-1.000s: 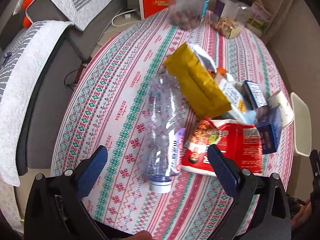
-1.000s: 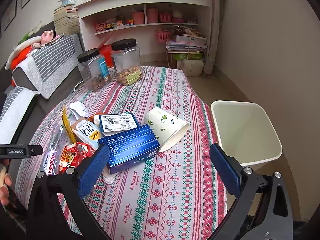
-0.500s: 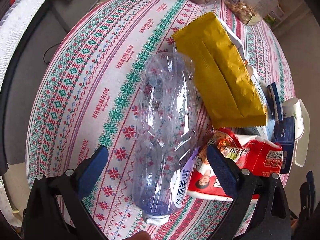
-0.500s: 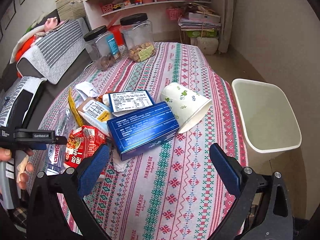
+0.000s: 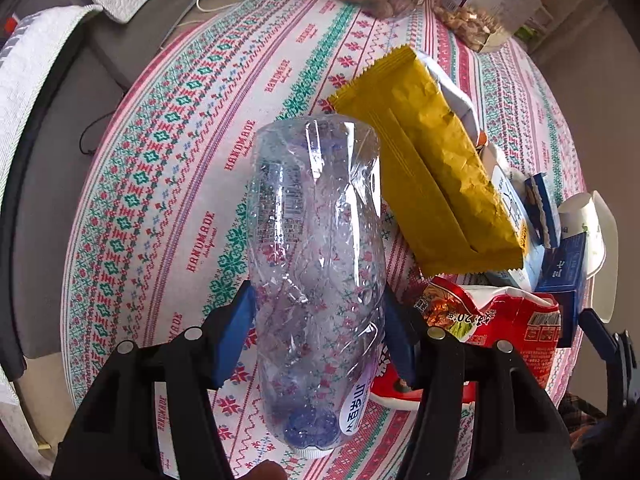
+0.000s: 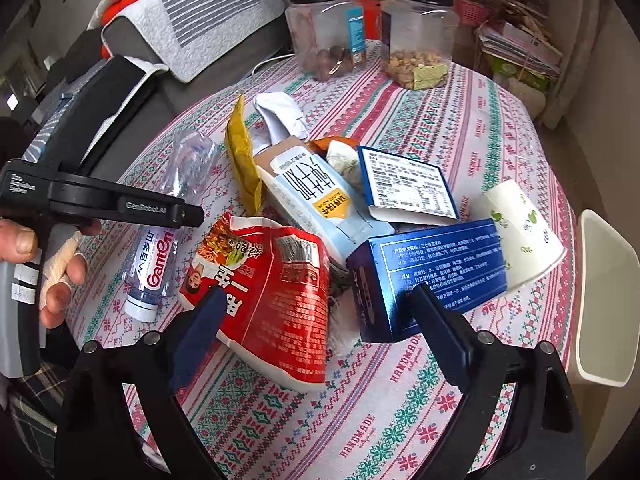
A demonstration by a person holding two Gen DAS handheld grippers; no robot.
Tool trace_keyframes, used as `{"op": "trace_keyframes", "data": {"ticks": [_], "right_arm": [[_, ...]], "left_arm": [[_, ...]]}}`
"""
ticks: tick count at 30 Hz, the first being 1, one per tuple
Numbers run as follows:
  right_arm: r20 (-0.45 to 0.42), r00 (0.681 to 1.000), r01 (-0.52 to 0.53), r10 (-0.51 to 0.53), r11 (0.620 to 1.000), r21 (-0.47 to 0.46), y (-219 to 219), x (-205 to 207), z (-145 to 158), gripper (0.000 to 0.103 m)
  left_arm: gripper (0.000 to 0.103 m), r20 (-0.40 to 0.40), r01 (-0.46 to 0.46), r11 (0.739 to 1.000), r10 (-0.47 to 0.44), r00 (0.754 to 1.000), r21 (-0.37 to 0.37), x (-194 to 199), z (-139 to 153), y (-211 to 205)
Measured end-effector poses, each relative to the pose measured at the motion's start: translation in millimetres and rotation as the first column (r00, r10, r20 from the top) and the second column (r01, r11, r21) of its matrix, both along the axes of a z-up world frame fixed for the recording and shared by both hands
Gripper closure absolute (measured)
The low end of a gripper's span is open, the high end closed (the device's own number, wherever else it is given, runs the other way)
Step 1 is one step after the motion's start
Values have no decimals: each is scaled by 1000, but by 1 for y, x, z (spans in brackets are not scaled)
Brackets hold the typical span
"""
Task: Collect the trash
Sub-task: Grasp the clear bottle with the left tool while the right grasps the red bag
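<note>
A crumpled clear plastic bottle (image 5: pixel 316 220) lies on the patterned tablecloth (image 5: pixel 160 200), cap toward me. My left gripper (image 5: pixel 318 300) points down over it with jaws closing, and both blue pads touch its sides. In the right wrist view the bottle (image 6: pixel 160 248) lies at the left under that gripper's black body. My right gripper (image 6: pixel 316 292) hovers over a red noodle packet (image 6: pixel 280 288) and the end of a dark blue box (image 6: pixel 440 264). Its jaws are closing but stay wide, and its pads press on nothing.
The trash pile also holds a yellow wrapper (image 5: pixel 424 168), a light blue pouch (image 6: pixel 312 200), a flat blue-and-white box (image 6: pixel 408 184) and a tipped paper cup (image 6: pixel 520 232). A white bin (image 6: pixel 604 300) stands past the table's right edge. Two jars (image 6: pixel 328 32) stand at the back, with a sofa (image 6: pixel 192 20) behind.
My left gripper came down over the bottle and its jaws narrowed onto its sides. My right gripper swung left and down, from the cup and bin toward the red packet and blue box.
</note>
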State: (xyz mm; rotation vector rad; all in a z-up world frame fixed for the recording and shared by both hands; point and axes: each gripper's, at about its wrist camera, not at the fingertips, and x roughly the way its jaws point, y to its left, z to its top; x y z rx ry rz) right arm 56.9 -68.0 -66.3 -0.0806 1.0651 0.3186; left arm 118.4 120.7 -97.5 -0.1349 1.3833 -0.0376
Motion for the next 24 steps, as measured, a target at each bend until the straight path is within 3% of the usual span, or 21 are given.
{"op": "trace_keyframes", "data": {"ticks": [2,5,9,15,24], "right_arm": [[6,999,-34,34,999,-17,6,3,1,15],[22,999,-35,36,999,-38,11,5,10,29],[78,995,-62,63,998,-27,12,-11,23,29],[-69,998,6,3,992,128,-5,-18,1,31],[-270,961,149,-62,938,313,-15,9,-49,36]], "left_arm": [[44,27,-3,1000,4,1000,-11,-10,15,10],[44,51,-18,1000,18,999,4,-29,25,30],[44,61,-40,999,39,997,14,-43,34,55],[44,77,-48,998,45,996,38,-33,34,50],[44,82,-28,999,24,996,47,-33,30,44]]}}
